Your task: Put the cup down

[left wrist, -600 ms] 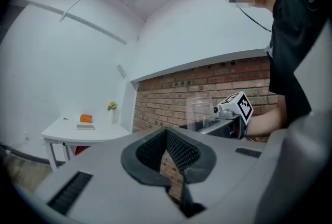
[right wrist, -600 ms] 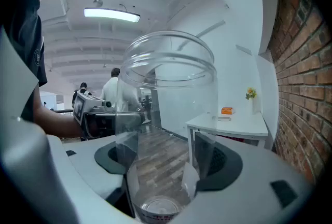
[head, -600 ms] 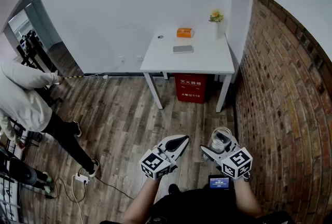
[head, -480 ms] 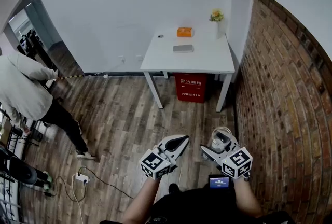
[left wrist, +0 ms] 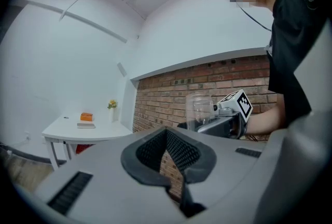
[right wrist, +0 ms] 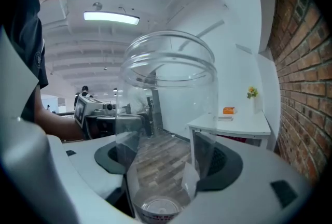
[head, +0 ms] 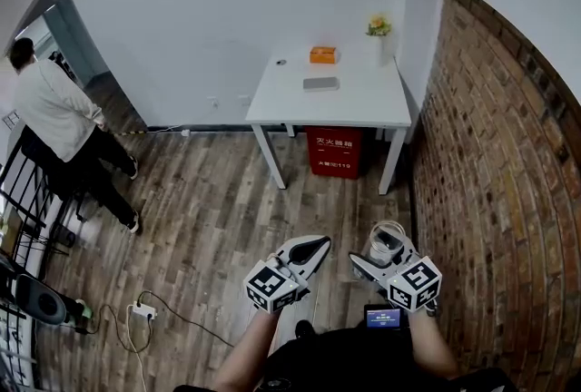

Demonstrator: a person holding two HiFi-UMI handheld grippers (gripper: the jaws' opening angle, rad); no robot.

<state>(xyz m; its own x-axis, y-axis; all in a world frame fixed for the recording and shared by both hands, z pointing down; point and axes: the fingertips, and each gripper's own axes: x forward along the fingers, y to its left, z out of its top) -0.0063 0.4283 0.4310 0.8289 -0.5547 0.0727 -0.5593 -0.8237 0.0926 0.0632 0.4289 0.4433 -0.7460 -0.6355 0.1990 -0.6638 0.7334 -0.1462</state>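
A clear cup point(right wrist: 168, 129) stands upright, grasped between the fingers of the right gripper point(head: 385, 254) and held in the air above the wooden floor point(head: 209, 209), near a brick wall point(head: 490, 181). Just beside it, the left gripper point(head: 307, 252) has its fingers pressed together on nothing. Well ahead stands a white table point(head: 363, 104) carrying an orange box point(head: 322, 56) and a small flower vase point(head: 378, 41).
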